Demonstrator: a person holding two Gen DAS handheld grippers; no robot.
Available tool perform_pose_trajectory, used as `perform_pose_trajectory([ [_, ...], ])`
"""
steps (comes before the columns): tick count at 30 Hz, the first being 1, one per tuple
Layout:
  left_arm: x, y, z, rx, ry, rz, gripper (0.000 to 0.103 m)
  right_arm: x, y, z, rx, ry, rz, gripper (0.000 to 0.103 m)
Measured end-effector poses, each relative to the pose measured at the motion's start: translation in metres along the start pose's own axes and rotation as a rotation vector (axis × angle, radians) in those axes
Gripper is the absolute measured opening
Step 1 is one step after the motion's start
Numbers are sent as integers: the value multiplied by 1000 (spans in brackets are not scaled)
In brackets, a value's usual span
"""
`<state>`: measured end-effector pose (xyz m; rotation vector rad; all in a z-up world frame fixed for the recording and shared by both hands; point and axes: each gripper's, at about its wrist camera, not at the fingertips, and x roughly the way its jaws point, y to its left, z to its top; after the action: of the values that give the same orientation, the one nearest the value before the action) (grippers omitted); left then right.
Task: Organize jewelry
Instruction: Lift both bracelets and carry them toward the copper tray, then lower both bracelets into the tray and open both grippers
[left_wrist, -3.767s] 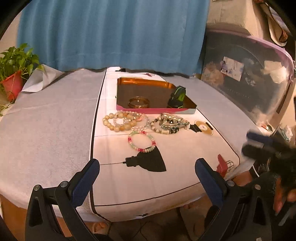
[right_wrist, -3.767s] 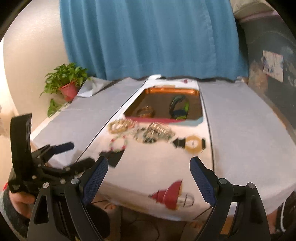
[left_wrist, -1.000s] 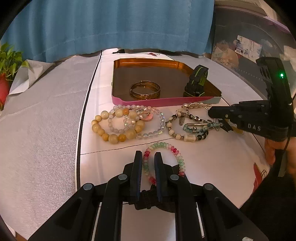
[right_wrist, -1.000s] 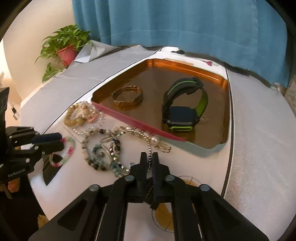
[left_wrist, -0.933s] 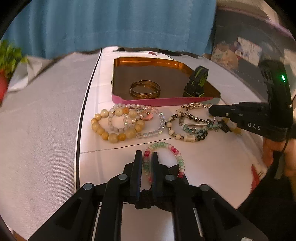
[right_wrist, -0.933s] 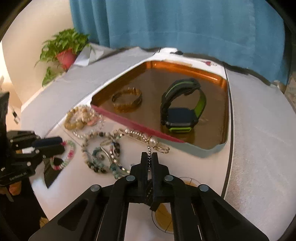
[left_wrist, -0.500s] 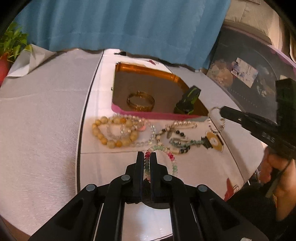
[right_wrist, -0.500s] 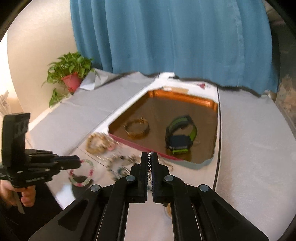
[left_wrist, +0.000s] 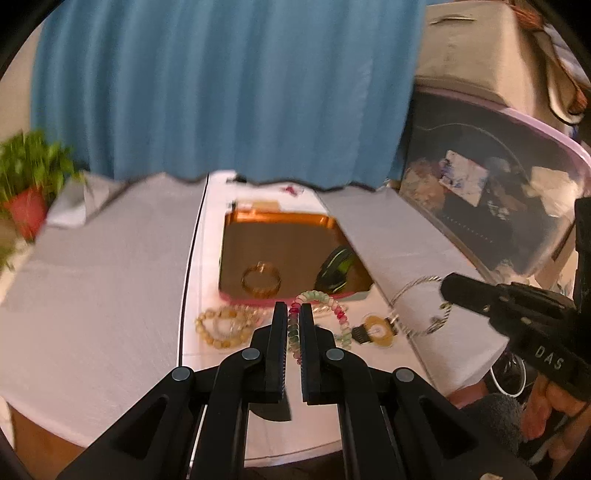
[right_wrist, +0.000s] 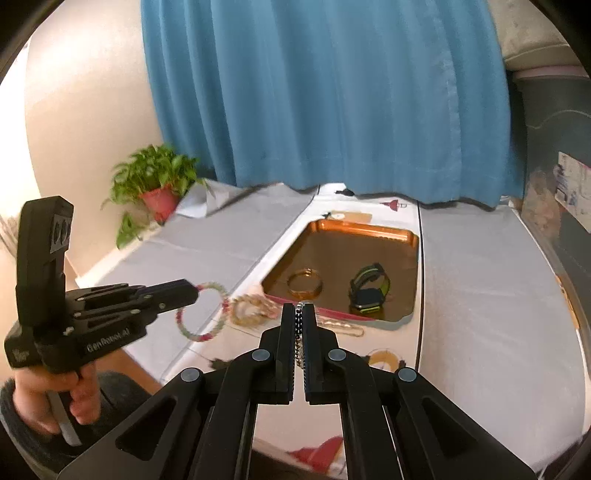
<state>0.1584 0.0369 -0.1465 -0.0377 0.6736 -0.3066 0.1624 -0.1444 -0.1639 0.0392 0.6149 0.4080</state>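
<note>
The left gripper (left_wrist: 294, 314) is pinching a pink-and-green beaded bracelet (left_wrist: 334, 312) between closed jaws, the loop hanging clear above the table (left_wrist: 103, 295); part of the loop is hiding behind the fingers. The right gripper (right_wrist: 299, 314) is clamping a silver bead chain (left_wrist: 417, 295), its jaws drawn together on the strand. From the right wrist camera only a short run of beads is showing between the fingers; the left wrist view is showing the chain dangling as a loop off the table edge. The orange tray (right_wrist: 406, 236) is holding a gold bangle (right_wrist: 304, 283) and a black-and-green watch (right_wrist: 369, 288). Blurred beige bead bracelets (left_wrist: 221, 325) are lying in front of the tray, too smeared to count. A yellow disc piece (left_wrist: 378, 330) is sitting nearby, partly hidden in the right view. The potted plant (right_wrist: 155, 184) is standing at the far left.
</note>
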Motion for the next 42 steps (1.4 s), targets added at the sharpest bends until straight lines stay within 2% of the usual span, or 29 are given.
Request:
perform_pose_trajectory([
  [5,-54,-33,24,56,-106,-11,4,-47,27,19,-10,-73,-30,3],
  [10,-94,-48,42,78,-205,-39,4,-82,46,34,-24,-148,-47,3],
  [16,-109,-42,54,75,-267,-41,4,-98,58,46,-55,-180,-57,3],
  [21,-88,-27,56,40,-239,-36,4,-91,55,51,-53,-178,-60,3],
  [25,-67,-14,54,19,-217,-26,4,-70,50,51,-48,-154,-60,3],
  [31,-25,12,54,-4,-168,-8,4,-28,36,56,-16,-113,-122,3],
  [42,74,57,70,-56,-106,-28,4,67,2,78,-27,-40,-110,3],
])
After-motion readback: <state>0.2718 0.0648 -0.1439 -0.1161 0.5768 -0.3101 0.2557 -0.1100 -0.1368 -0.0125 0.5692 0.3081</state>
